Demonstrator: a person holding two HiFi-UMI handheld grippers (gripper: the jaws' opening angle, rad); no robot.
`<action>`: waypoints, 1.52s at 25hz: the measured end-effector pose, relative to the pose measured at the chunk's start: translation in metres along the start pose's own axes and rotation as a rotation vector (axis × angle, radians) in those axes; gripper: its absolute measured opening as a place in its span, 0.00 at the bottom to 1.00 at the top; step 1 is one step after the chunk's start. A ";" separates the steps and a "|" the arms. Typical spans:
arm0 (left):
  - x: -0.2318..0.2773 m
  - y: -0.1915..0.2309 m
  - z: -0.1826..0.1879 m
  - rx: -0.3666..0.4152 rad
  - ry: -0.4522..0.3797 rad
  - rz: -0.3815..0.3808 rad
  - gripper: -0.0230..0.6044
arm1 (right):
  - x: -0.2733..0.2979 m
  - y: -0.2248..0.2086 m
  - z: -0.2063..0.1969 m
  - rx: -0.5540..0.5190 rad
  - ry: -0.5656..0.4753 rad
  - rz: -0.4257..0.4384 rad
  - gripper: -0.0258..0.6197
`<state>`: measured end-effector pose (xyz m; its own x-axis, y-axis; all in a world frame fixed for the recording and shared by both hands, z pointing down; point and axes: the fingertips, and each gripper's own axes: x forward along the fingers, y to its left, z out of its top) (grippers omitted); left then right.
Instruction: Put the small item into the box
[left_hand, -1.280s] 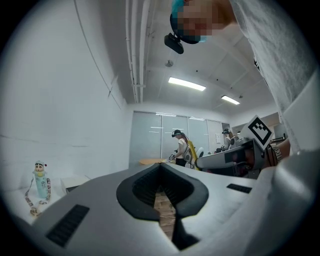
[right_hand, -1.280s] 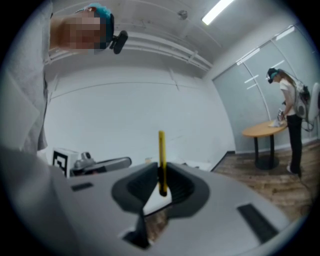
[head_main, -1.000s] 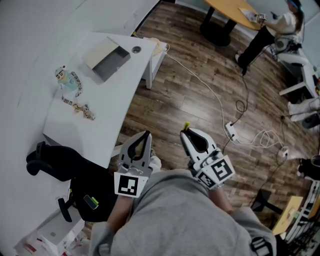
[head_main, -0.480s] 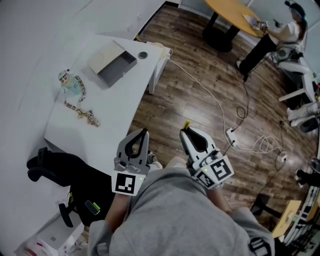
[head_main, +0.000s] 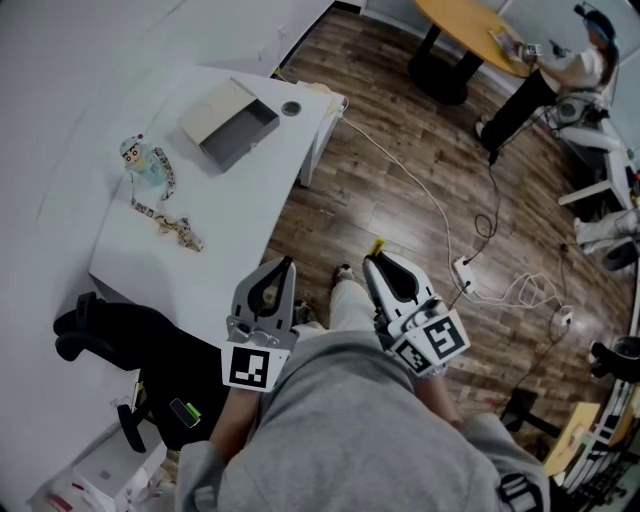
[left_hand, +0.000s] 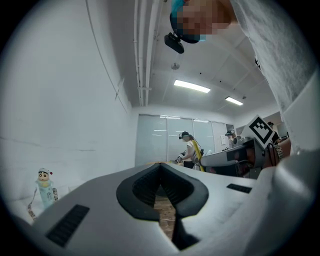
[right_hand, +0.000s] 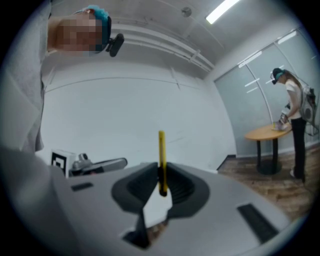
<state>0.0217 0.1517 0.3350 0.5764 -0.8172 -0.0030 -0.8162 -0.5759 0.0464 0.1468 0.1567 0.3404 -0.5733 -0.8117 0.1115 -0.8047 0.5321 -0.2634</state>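
Note:
In the head view an open box (head_main: 228, 122), a tan lid beside a grey tray, lies at the far end of the white table (head_main: 225, 220). My right gripper (head_main: 376, 256) hangs over the wooden floor, well short of the table, shut on a thin yellow item (head_main: 377, 246). In the right gripper view that yellow item (right_hand: 161, 155) stands upright, pinched in the right gripper (right_hand: 162, 176). The left gripper (head_main: 286, 264) is beside it near the table's front edge. The left gripper (left_hand: 160, 169) is shut with nothing in it.
A doll-like figure (head_main: 140, 160) (left_hand: 45, 186) with a beaded lanyard (head_main: 170, 218) lies on the table's left part. A black chair (head_main: 110, 325) sits below the table. Cables and a power strip (head_main: 464, 268) cross the floor. A person (head_main: 545, 65) stands at a round table (head_main: 465, 22).
The table and box have drifted slightly right and lower in the head view. A foot now shows between the grippers. Both grippers keep their hold and pose.

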 end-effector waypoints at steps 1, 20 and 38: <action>-0.001 0.001 0.000 0.001 0.001 0.005 0.09 | 0.001 0.000 -0.001 0.001 0.002 0.004 0.15; 0.029 0.075 -0.005 0.009 0.002 0.210 0.09 | 0.109 -0.031 0.007 -0.012 0.059 0.176 0.15; 0.094 0.145 0.012 0.016 0.013 0.458 0.09 | 0.232 -0.067 0.039 -0.031 0.154 0.425 0.15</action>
<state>-0.0430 -0.0087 0.3291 0.1561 -0.9874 0.0269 -0.9875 -0.1554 0.0246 0.0740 -0.0767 0.3462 -0.8680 -0.4760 0.1412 -0.4961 0.8191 -0.2881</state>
